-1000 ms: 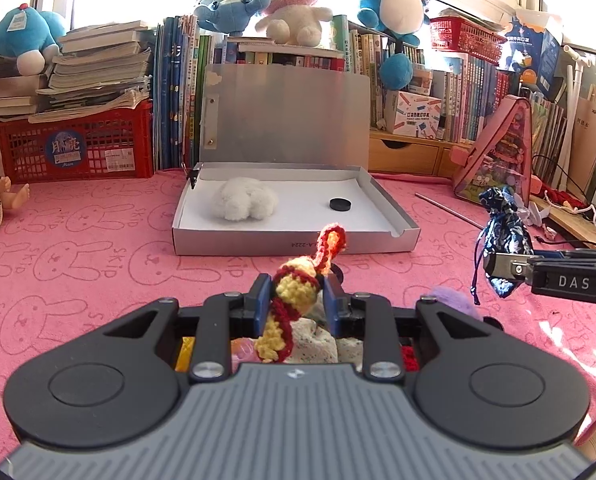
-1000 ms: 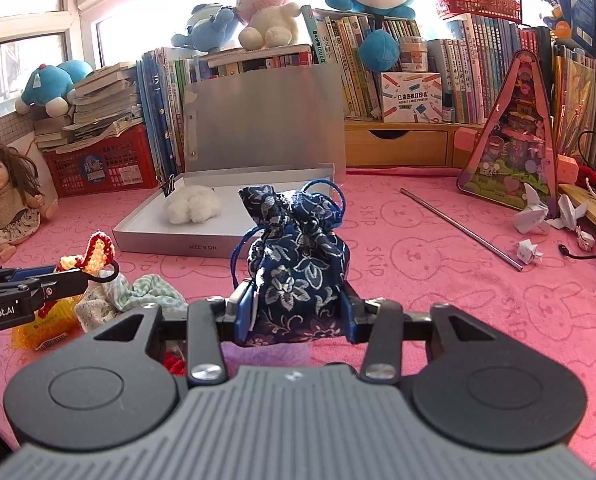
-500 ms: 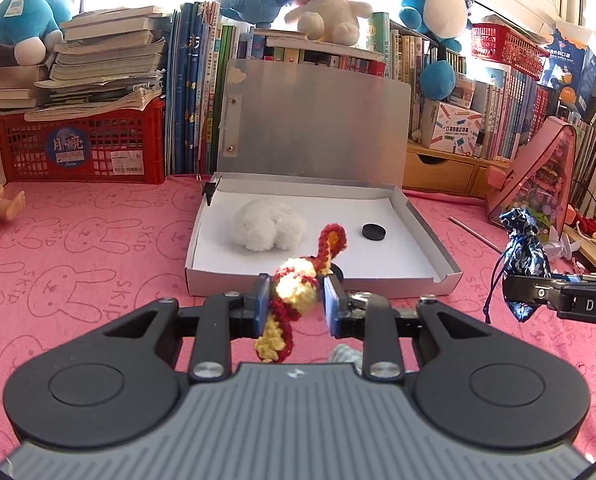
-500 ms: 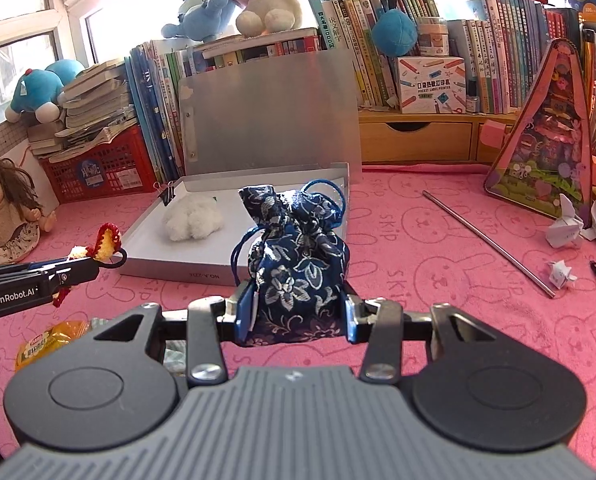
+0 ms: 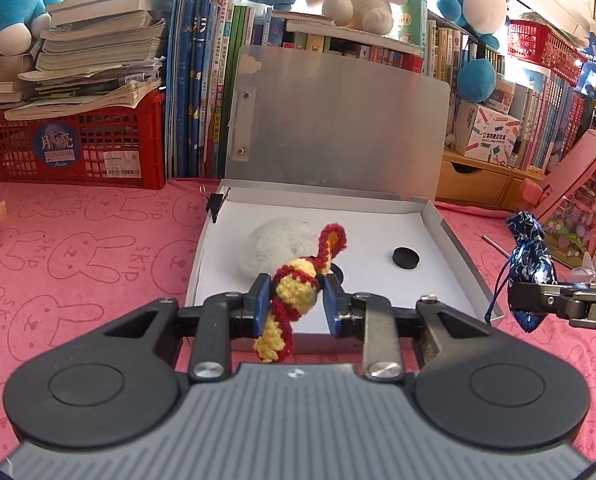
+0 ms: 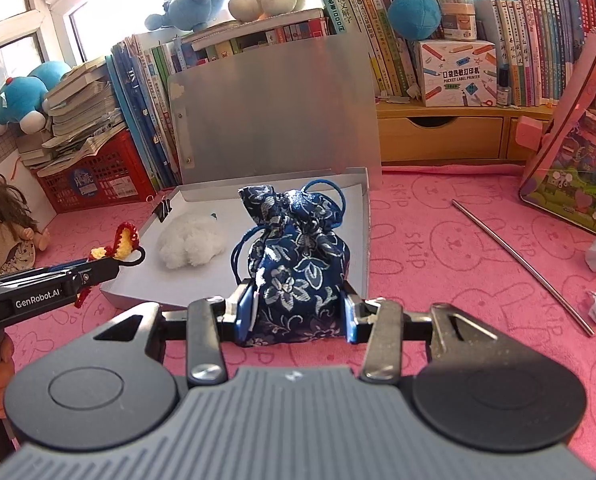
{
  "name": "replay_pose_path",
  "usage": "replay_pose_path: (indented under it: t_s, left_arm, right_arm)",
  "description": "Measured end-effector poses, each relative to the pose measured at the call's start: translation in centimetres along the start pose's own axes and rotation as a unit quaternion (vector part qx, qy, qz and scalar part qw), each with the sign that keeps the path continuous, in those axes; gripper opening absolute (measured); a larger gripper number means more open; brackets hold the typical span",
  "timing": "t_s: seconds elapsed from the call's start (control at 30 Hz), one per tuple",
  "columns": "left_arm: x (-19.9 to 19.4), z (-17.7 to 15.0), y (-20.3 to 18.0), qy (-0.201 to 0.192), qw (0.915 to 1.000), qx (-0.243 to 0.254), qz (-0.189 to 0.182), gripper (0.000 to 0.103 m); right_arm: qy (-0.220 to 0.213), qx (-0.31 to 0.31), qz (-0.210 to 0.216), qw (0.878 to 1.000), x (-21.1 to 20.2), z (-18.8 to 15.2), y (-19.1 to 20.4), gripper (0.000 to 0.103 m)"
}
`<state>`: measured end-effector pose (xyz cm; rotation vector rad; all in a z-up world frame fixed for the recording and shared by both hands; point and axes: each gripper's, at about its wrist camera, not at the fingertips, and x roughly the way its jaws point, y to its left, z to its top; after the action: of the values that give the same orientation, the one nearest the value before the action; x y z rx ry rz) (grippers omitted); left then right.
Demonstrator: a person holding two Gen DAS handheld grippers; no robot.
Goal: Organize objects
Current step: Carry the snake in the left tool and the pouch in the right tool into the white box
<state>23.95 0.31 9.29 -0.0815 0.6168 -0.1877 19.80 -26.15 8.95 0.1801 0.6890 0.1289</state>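
1. The left gripper point(image 5: 294, 300) has its fingers point(image 5: 263, 298) clenched on a crocheted toy point(image 5: 298, 286), yellow with dark red stripes. The toy hangs in the air just above the near edge of an open shallow box point(image 5: 454, 248) that sits on the pink bench point(image 5: 78, 248).
2. The right gripper point(image 6: 296, 312) has its fingers point(image 6: 245, 308) clenched on the lower body of a blue drawstring pouch point(image 6: 298, 264) with a floral print. The pouch hangs in front of the box's near right corner, its blue cord looping loose from the top.
3. Handling, as a judgement: the crocheted toy looks light, soft and squashy. A grip across its thick middle, as now, suits it; its curled tail would flop. The pouch also looks soft and yielding. It may shift inside the grip, so holding the full body rather than the cord looks safer. Neither seems fragile.
4. Count inside the box: one white fluffy ball point(image 5: 274, 246) near the left middle, and one small black disc point(image 5: 405, 258) towards the right. A second dark round shape shows partly behind the toy; I cannot tell what it is.
5. One black binder clip point(image 5: 217, 202) sits on the box's far left corner.
6. Count in the air: one toy and one pouch, one per gripper.
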Motion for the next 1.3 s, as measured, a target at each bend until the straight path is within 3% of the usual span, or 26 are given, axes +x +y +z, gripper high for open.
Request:
replay_pose_path:
  t_s: [0.23,0.87,1.3]
  left_arm:
    - [3.3,0.5,0.4,0.017,0.9998,-0.006,0.006,0.033]
    - [9.3,0.9,0.6,0.072,0.9972,-0.004,0.019,0.033]
    - [12.9,2.0,0.4,0.09,0.9948,-0.002,0.048,0.033]
  right_arm:
    - [0.009,-0.014,-0.008,1.0,3.2,1.0,0.6,0.047]
    - [0.09,-0.017,-0.009,0.996,10.7,1.2,1.3,0.047]
    - [0.1,-0.036,-0.03,0.994,13.5,2.9,1.3,0.048]
